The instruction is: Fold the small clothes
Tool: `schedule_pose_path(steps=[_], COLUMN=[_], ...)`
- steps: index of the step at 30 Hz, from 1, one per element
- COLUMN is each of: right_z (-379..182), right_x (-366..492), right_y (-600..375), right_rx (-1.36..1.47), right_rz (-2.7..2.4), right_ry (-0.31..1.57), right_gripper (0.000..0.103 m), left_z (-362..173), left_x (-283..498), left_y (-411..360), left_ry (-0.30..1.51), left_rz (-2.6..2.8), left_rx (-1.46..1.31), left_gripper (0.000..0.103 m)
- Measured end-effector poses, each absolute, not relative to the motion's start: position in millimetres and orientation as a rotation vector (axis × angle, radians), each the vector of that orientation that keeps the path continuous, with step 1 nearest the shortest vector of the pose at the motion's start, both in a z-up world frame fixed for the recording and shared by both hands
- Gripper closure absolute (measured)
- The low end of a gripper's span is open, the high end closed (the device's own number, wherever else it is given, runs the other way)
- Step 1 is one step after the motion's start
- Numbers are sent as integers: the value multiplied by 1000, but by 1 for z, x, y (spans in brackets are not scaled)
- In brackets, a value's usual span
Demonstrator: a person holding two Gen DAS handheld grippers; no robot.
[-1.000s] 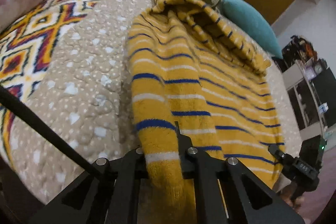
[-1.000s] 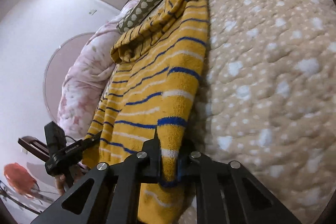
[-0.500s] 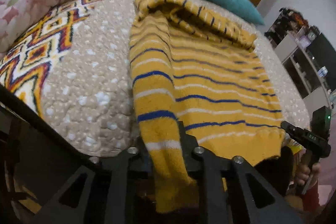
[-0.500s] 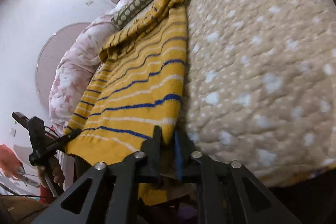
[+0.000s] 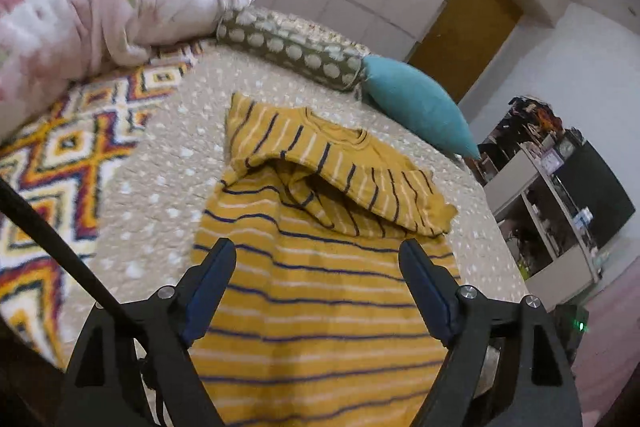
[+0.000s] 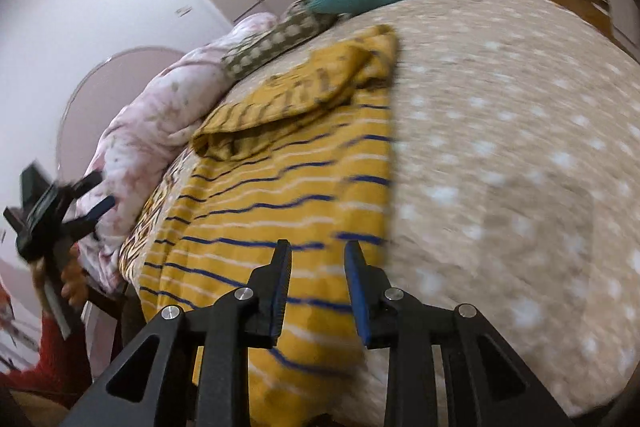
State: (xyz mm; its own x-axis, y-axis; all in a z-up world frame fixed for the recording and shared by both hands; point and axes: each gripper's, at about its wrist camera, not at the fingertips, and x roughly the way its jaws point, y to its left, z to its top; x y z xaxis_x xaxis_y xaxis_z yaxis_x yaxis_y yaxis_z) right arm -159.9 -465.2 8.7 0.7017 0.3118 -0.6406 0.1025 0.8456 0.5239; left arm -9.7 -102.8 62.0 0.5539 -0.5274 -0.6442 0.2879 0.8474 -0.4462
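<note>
Both tools [image 5: 318, 291] [image 6: 318, 283] agape, empty, above striped sweater [image 5: 320, 299] on dotted bedspread [image 6: 500, 147].

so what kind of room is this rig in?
Most likely a home bedroom: the yellow striped sweater lies on a bed with a dotted beige bedspread, with a teal pillow and a bunched pink comforter along the far edge, and a door behind.

Fuzzy knitted mustard-yellow striped sweater [image 5: 320, 291], nubbly beige dotted cloth bedspread [image 6: 500, 155], ribbed teal cloth cushion [image 5: 416, 107] at 1 o'clock, matt black plastic left gripper [image 5: 316, 267]
</note>
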Motion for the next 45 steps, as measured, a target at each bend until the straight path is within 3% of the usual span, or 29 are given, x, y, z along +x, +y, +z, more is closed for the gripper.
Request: schedule_pose_path(steps=[5,8,14,20,27,32,39,45], right_z=[14,17,0,-17,-37,-22,5,24], right_x=[-86,-31,96,147,135,88,23,-1], right_y=[-421,-385,-305,-275,-214,-227,-328,-442], right_rx=[532,528,359,453,338,317,242,384], right_rz=[243,307,207,210,514,613,375,120], right_ry=[812,834,901,876,992,1003,911,805], right_gripper=[74,85,91,93,94,94,94,94], left_z=[44,34,30,22,10,24,40,16], left_x=[0,-5,-21,-32,-22,-10,38,123], left_y=[-115,-105,-75,-46,-32,-43,-98,-139], left_ry=[848,847,807,791,819,809,806,887], left_rz=[-426,-408,-407,-410,-385,-397,-418,-377], left_rx=[-266,-256,-242,-244,-292,-271,-161,-113], left_gripper=[21,21,21,21,21,21,21,21])
